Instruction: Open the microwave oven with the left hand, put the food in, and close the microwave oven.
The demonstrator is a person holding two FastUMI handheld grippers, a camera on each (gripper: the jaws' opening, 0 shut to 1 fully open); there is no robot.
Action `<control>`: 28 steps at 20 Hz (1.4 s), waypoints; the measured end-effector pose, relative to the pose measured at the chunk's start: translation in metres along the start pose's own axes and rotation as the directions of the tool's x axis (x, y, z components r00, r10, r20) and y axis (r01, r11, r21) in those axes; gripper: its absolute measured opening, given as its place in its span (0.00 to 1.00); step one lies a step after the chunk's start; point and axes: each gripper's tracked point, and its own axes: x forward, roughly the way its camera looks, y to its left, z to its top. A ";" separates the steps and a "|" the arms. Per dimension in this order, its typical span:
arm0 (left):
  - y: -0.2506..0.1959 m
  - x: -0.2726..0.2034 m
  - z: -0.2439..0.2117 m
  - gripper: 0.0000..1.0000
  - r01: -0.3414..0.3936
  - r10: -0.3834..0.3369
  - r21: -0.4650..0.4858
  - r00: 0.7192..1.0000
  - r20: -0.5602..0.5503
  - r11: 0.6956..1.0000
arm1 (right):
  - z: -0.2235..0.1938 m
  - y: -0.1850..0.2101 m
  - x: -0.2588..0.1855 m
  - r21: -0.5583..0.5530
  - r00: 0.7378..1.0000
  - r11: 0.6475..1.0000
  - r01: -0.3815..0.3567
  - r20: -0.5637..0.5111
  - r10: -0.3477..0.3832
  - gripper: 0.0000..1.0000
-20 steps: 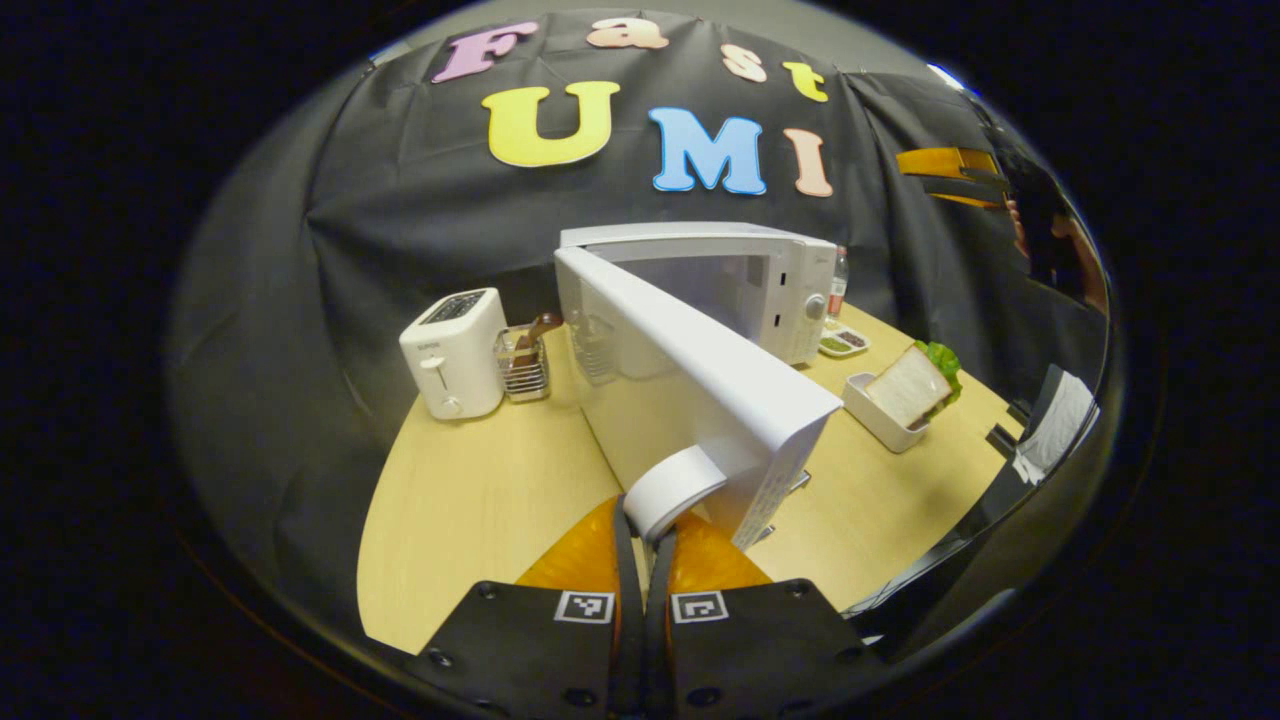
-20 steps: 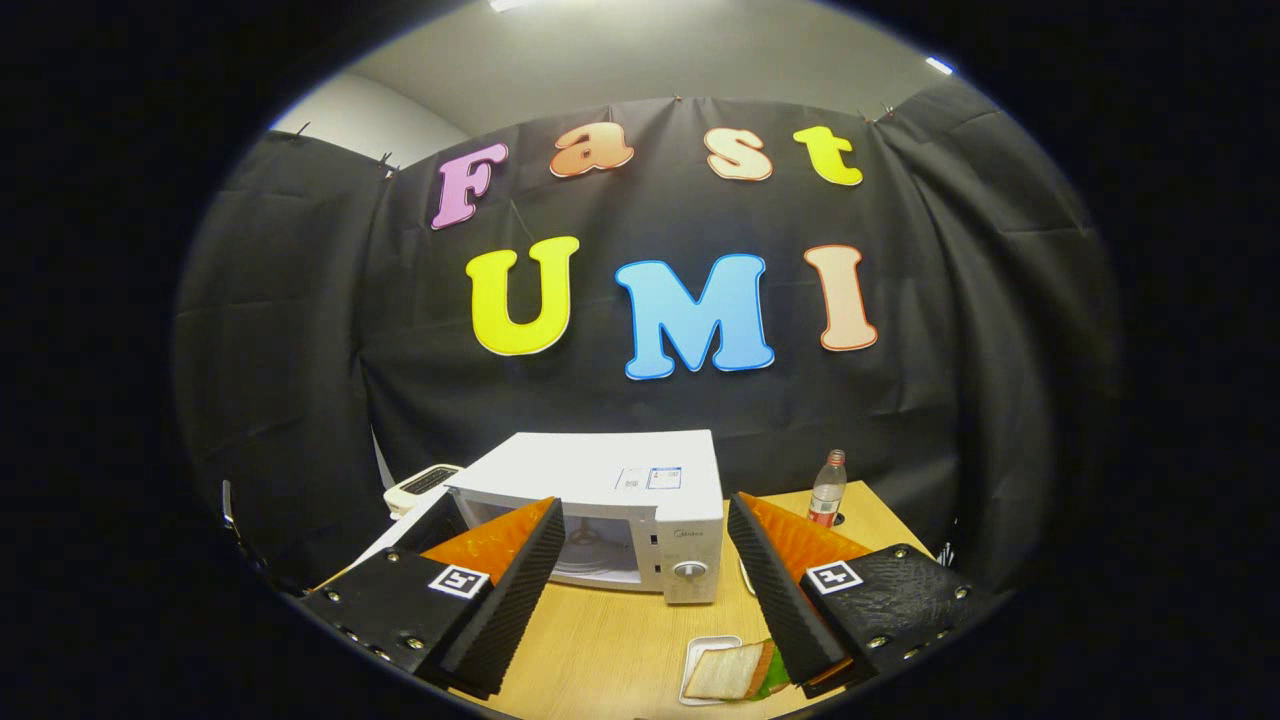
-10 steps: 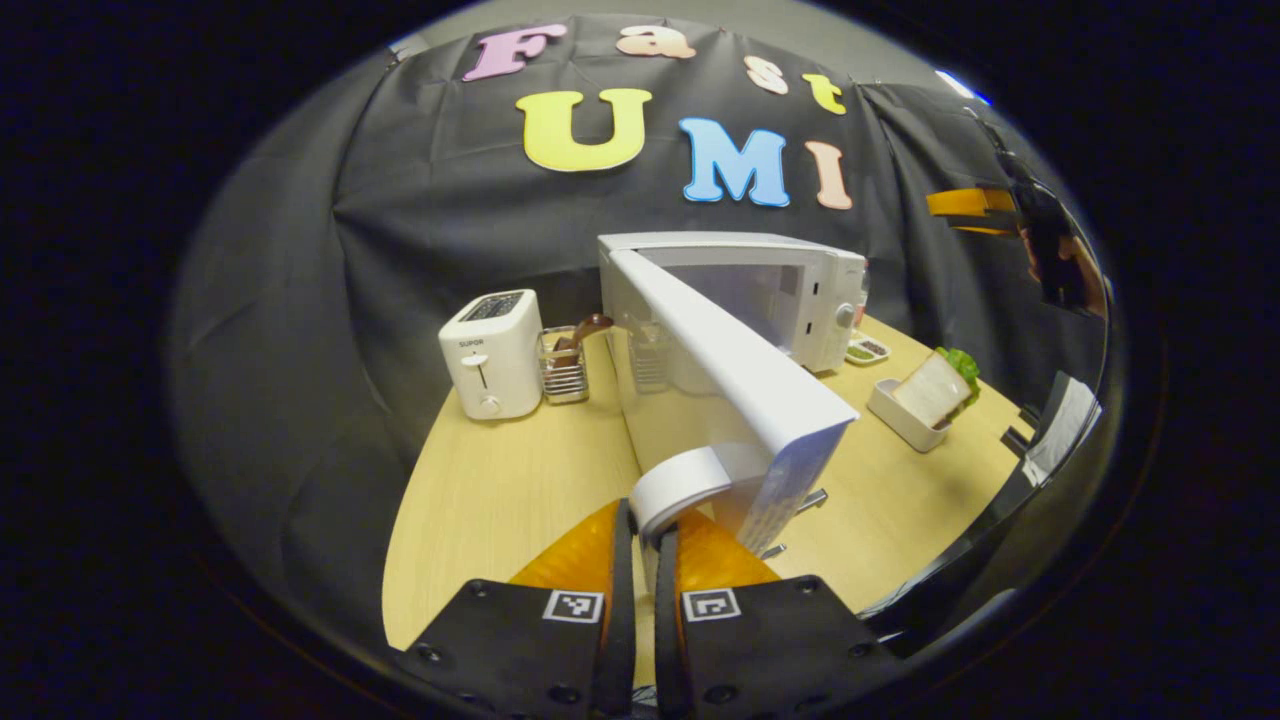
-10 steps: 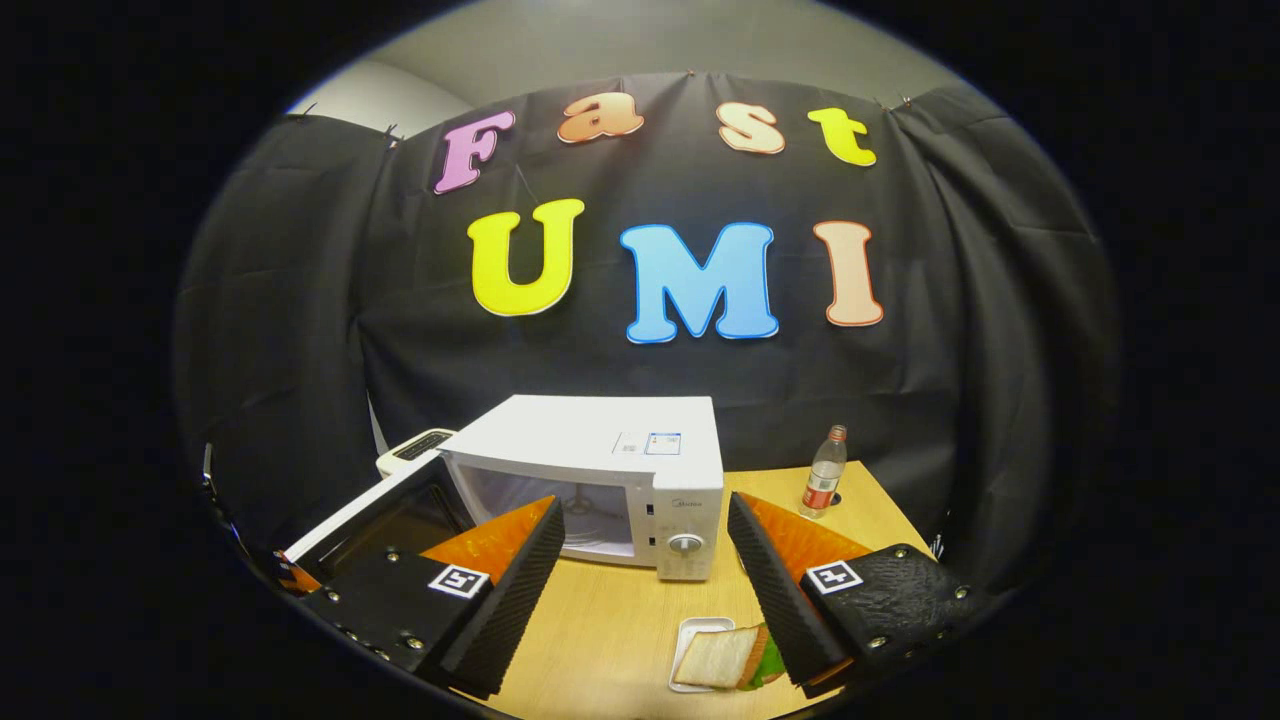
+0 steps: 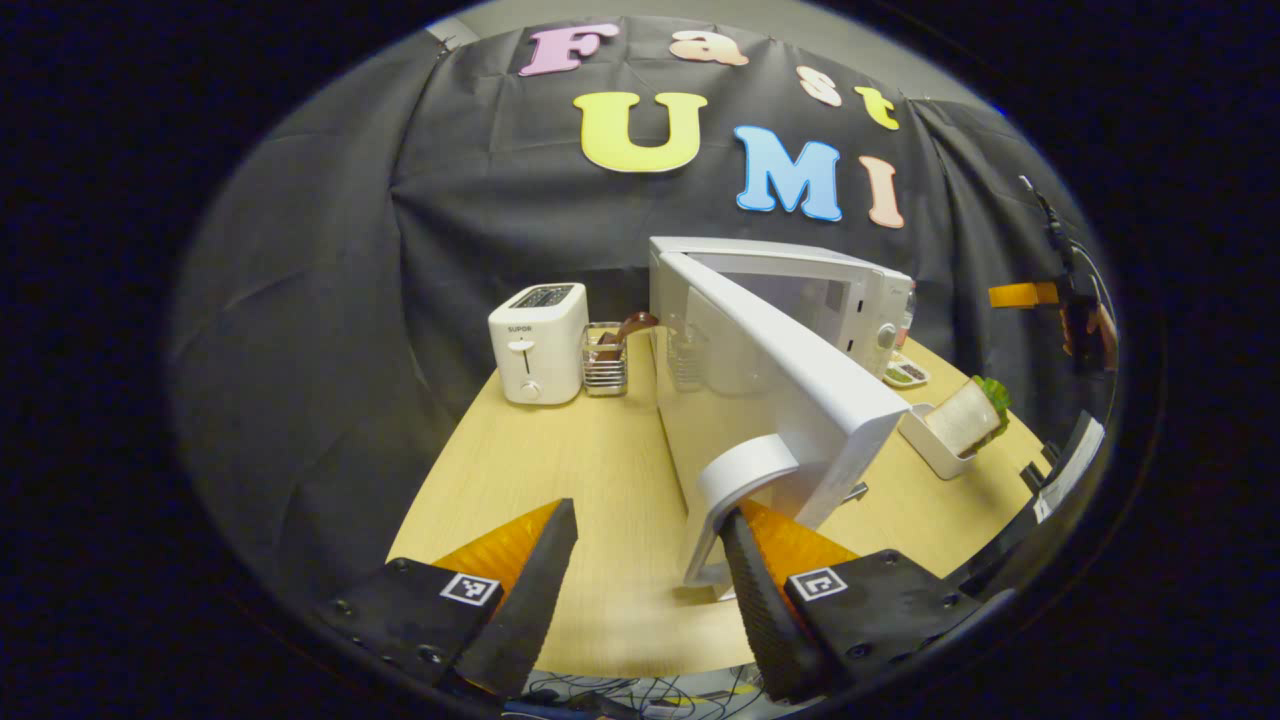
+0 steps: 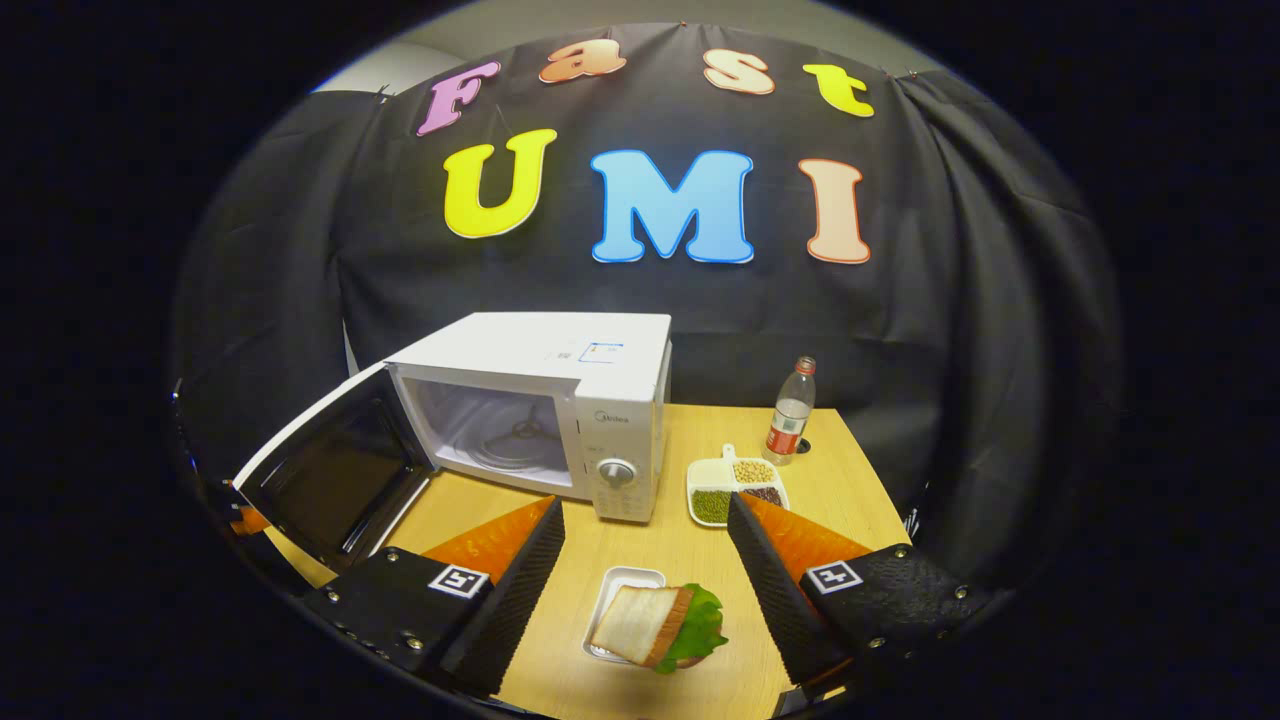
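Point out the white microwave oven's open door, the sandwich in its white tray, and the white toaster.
open door (image 5: 790, 375), left gripper view, top edge.
sandwich (image 6: 640, 625), right gripper view, bread face.
white toaster (image 5: 535, 345), left gripper view, front panel.

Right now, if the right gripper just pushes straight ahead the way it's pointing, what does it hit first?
Probably the sandwich in its white tray: it lies between the open right gripper fingers, in front of the microwave. Depth is unclear, so it could pass above it.
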 end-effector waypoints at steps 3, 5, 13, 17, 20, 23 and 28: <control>0.016 -0.025 -0.006 0.88 -0.098 0.098 0.016 0.995 -0.010 0.995 | -0.024 -0.021 0.007 0.009 0.998 1.000 -0.010 -0.061 0.010 0.99; 0.023 -0.046 0.002 0.88 -0.162 0.162 -0.008 0.987 0.002 0.987 | -0.047 -0.028 0.015 0.035 0.990 0.999 -0.033 -0.135 0.037 0.99; -0.078 -0.123 0.192 1.00 -0.259 0.292 -0.136 0.871 0.396 0.956 | -0.126 -0.021 0.021 0.227 0.911 0.968 -0.105 -0.368 0.185 1.00; -0.164 -0.120 0.265 0.95 -0.184 0.202 -0.085 0.841 0.501 0.979 | -0.149 -0.015 0.031 0.312 0.873 0.941 -0.129 -0.414 0.257 0.99; -0.210 -0.109 0.287 1.00 -0.157 0.144 -0.019 0.842 0.520 0.987 | -0.164 -0.011 0.039 0.377 0.840 0.916 -0.138 -0.445 0.309 0.99; -0.235 -0.105 0.286 1.00 -0.149 0.141 -0.024 0.855 0.498 0.989 | -0.175 -0.003 0.047 0.449 0.807 0.881 -0.148 -0.460 0.370 0.86; -0.254 -0.101 0.276 1.00 -0.127 0.120 -0.018 0.866 0.486 0.992 | -0.170 0.005 0.048 0.548 0.776 0.825 -0.138 -0.458 0.434 0.47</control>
